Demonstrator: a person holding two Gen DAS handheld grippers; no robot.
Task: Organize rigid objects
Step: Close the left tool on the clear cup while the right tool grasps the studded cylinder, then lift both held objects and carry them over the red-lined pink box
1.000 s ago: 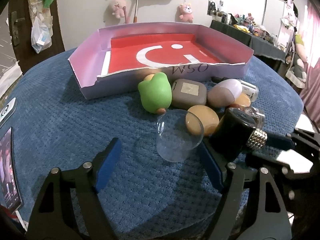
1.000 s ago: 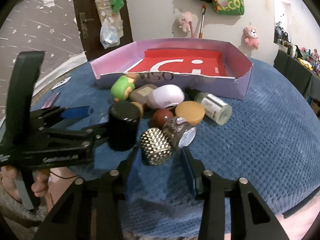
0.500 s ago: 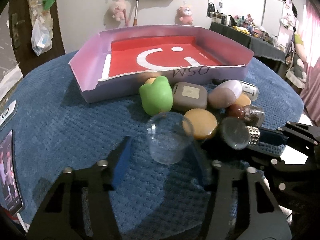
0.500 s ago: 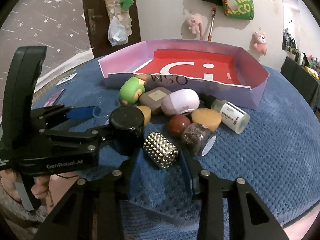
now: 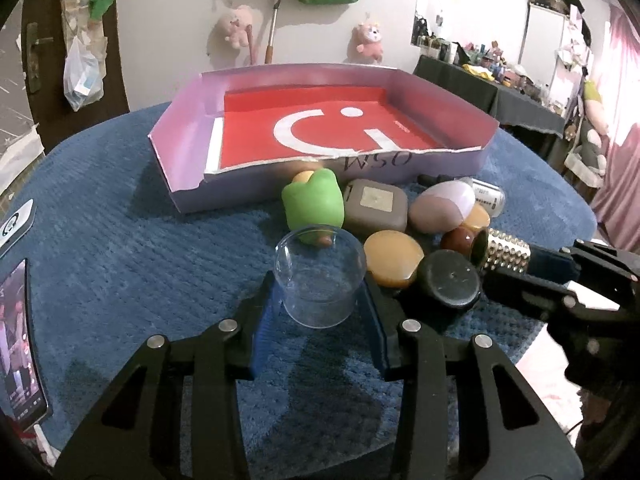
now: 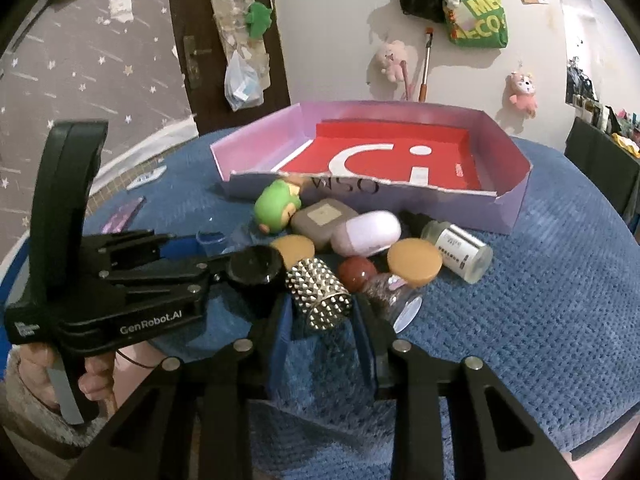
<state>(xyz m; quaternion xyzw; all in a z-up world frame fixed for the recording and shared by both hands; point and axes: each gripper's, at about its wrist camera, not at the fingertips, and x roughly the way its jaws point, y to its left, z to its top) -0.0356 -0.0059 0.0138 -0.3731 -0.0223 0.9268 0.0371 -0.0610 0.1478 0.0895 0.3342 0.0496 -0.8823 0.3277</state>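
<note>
Left hand-held gripper: its jaws have just been closing, and the blue pads now press both sides of a clear plastic cup, which stands mouth up on the bench.
Right hand-held gripper: its jaws have just been closing too, and they now clamp a silver studded cylinder that lies on its side.
Hand: a person's hand with a fuzzy sleeve grips the handle of the left tool, low at the left edge of the right wrist view.
Black lid: a round black cap just beside the clear cup, between the two grippers.
Loose objects: a cluster just past the grippers holds a green toy figure, a grey square case, a pale lilac egg-shaped case, two tan discs, one at, a dark red ball, a glitter-filled jar on its side, and a small labelled bottle on its side.
Tray: a shallow lilac cardboard tray with a red floor and a white mark sits behind the cluster; nothing lies in it.
Bench: a round bench under a blue textured cloth carries everything.
Bench edge: a phone lies at the left rim.
Background: plush toys and a green bag hang on the wall.
</note>
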